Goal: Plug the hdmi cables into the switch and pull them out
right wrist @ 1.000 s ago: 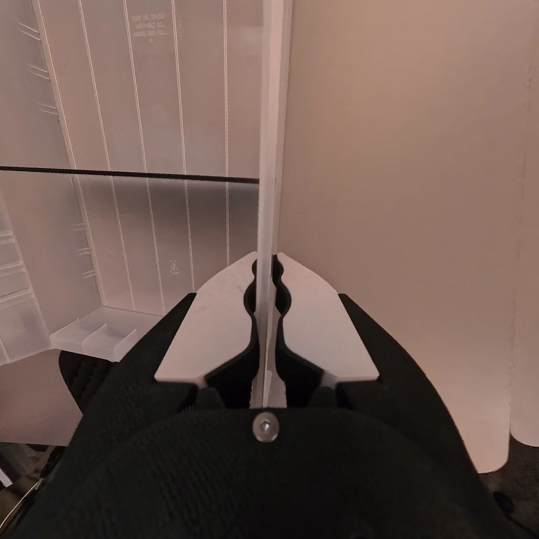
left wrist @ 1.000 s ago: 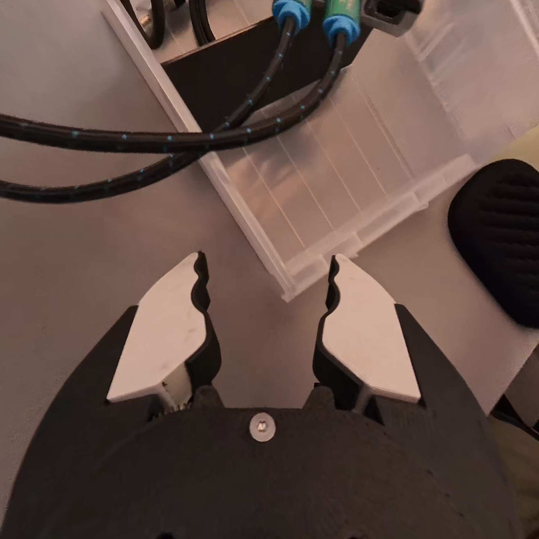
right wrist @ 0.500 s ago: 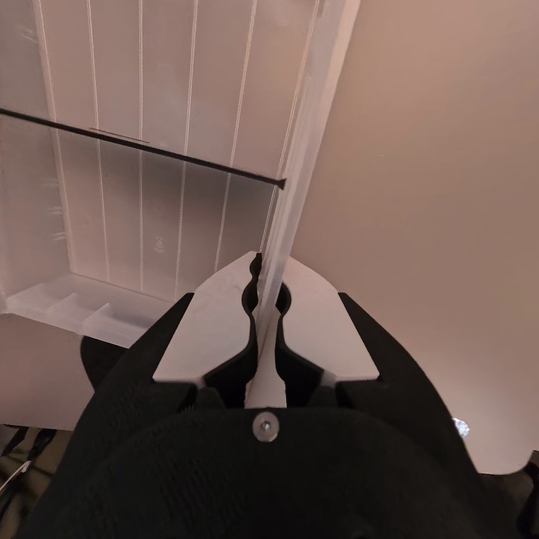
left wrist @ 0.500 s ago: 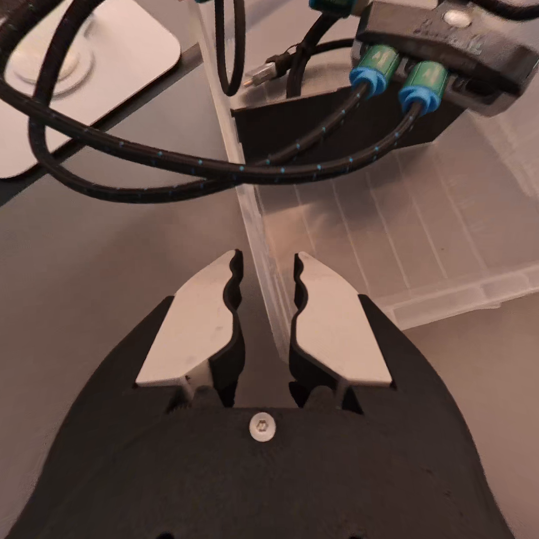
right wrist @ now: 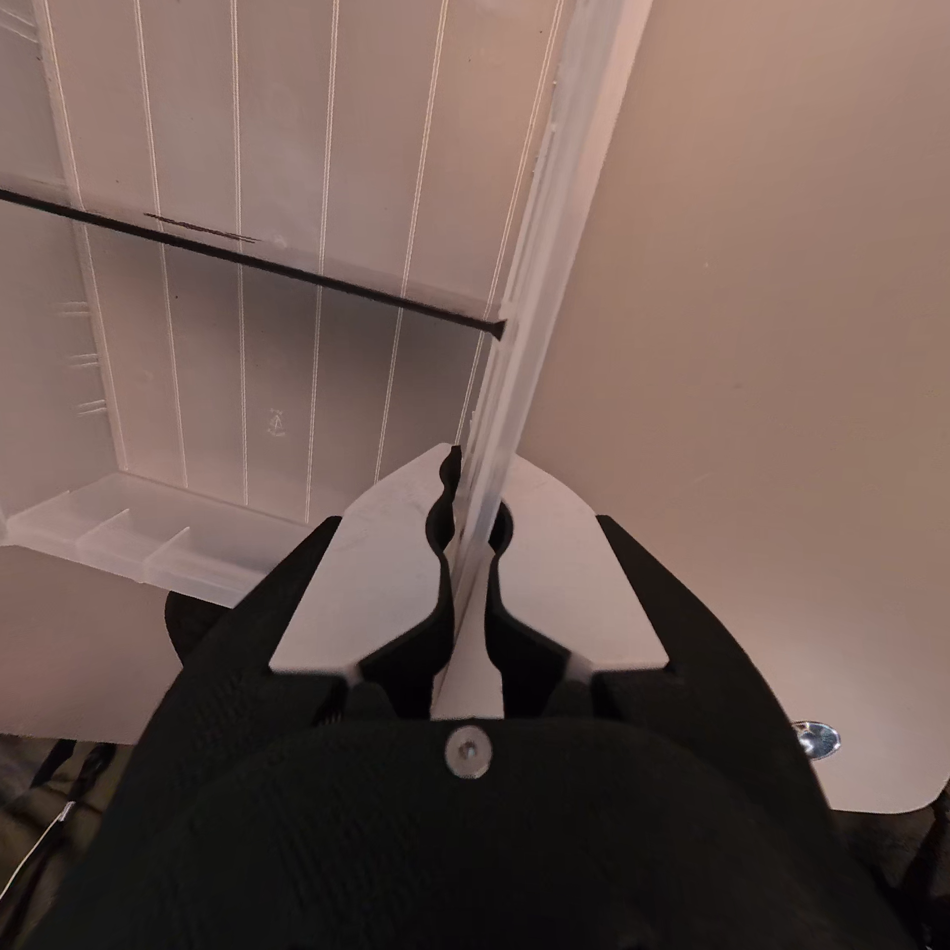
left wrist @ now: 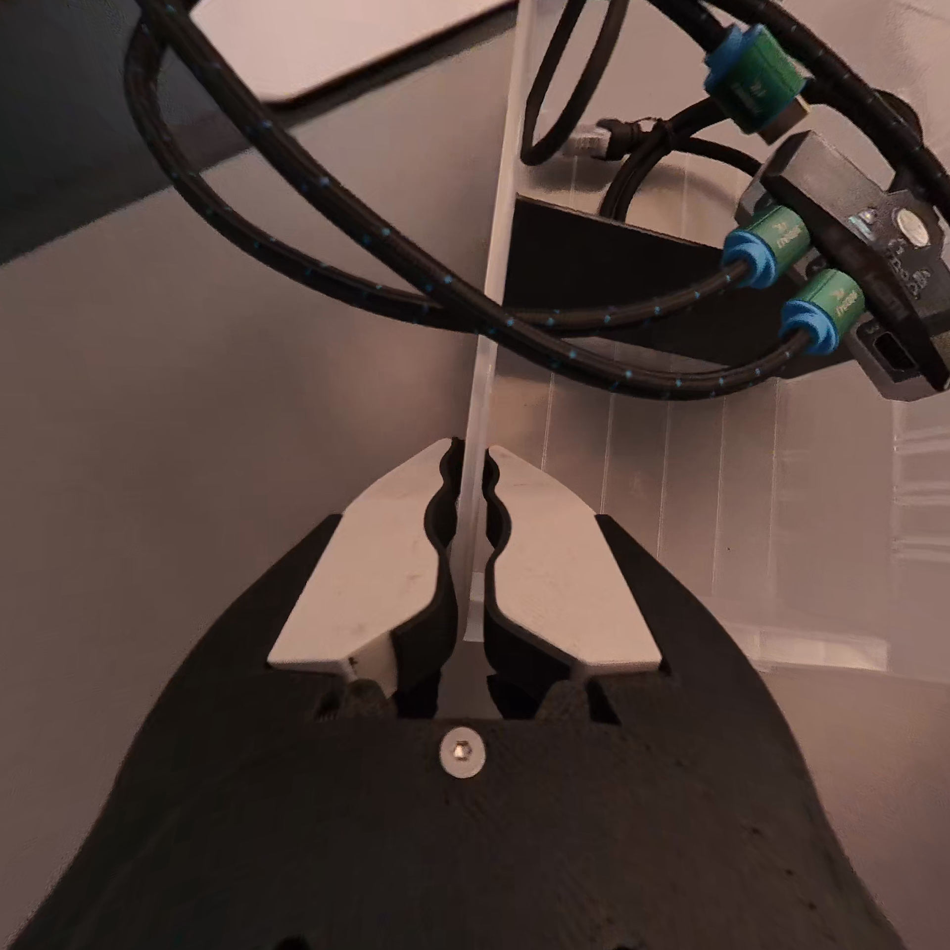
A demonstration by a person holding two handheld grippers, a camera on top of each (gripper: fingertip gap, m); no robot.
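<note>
Left wrist view: left gripper point(left wrist: 472, 455) fingers are pinched on the clear bin point(left wrist: 668, 462) wall. The switch point(left wrist: 843, 257) sits inside at upper right, long axis slanting down-right, with two hdmi cables point(left wrist: 514, 329) plugged in and trailing left over the wall. The right gripper point(right wrist: 480, 455) clamps the opposite wall.

Black switch point(left wrist: 843, 267) sits tilted inside the clear plastic bin point(left wrist: 719, 462). 2 braided black HDMI cables point(left wrist: 360, 288) with green-blue plugs are seated in it; 1 further plug point(left wrist: 745, 85) lies unplugged just above the switch.
</note>
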